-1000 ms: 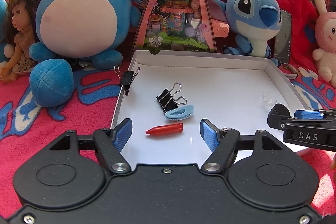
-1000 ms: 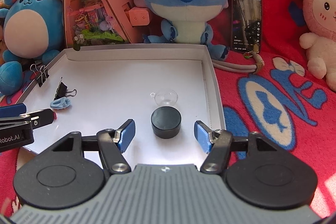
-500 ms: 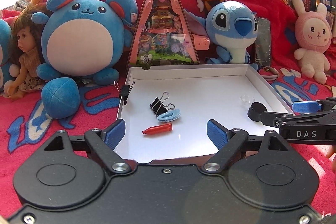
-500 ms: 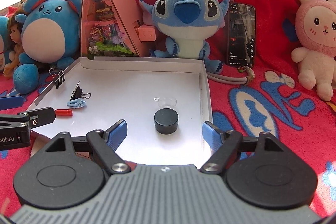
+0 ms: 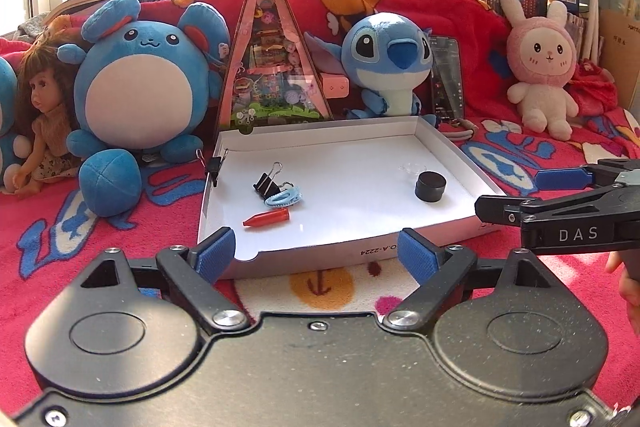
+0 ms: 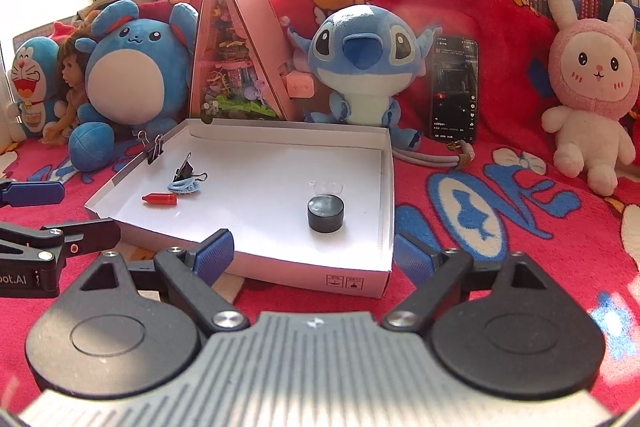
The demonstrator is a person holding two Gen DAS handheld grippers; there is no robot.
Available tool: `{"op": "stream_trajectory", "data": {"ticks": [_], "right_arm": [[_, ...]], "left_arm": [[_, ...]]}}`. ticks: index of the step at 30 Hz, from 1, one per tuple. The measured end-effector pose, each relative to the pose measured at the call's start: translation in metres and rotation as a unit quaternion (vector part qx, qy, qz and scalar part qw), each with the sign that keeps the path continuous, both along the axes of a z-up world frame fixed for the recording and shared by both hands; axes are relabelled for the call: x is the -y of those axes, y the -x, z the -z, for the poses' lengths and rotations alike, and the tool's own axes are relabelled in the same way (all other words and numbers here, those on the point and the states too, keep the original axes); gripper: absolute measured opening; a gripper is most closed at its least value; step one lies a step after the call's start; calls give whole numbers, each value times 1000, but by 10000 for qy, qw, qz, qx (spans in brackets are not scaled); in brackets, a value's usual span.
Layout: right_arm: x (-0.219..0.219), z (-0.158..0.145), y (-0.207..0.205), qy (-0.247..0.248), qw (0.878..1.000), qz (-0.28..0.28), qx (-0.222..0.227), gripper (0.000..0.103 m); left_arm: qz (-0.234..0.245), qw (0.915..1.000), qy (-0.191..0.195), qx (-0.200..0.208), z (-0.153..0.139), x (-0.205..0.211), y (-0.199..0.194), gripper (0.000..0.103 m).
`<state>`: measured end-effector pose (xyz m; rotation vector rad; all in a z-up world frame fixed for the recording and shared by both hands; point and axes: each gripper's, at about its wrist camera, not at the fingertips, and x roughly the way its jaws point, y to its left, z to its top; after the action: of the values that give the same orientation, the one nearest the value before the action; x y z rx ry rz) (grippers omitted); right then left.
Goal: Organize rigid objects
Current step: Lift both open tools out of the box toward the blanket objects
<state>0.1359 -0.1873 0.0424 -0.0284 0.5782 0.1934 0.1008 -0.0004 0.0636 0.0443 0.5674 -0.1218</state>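
White cardboard tray (image 5: 448, 147) sits on a fuzzy red blanket (image 5: 120, 235). Left to right on its smooth floor: black binder clip (image 5: 265, 182), ribbed blue clip (image 5: 283, 197), tapered red crayon (image 5: 267, 218) lying crosswise, tip pointing left, then bare middle, clear cup (image 5: 414, 169), black round puck (image 5: 430, 187) near the right wall. Left gripper (image 5: 316, 254) and right gripper (image 6: 310, 258) hang before the near rim, spread wide, holding nothing.

Red crayon (image 5: 267, 217), black puck (image 5: 430, 187), white tray (image 5: 452, 147), red-and-blue patterned blanket (image 6: 520, 227).
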Motion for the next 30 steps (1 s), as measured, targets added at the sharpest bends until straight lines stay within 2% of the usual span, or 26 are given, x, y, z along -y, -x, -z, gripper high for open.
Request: {"op": "stream_trajectory", "data": {"ticks": [6,14,30], "right_arm": [[7,-1,28,-23,9999,-117,125,97],[12,5,59,-48,9995,-216,205,101],[12,26,96,-59,9991,-414,53,101]], "left_arm": [[236,9997,41,-1,3,3,27,89],[390,9987,189,-283,15,6,54,89],[530,9970,113,-549,35,3,89,88]]}}
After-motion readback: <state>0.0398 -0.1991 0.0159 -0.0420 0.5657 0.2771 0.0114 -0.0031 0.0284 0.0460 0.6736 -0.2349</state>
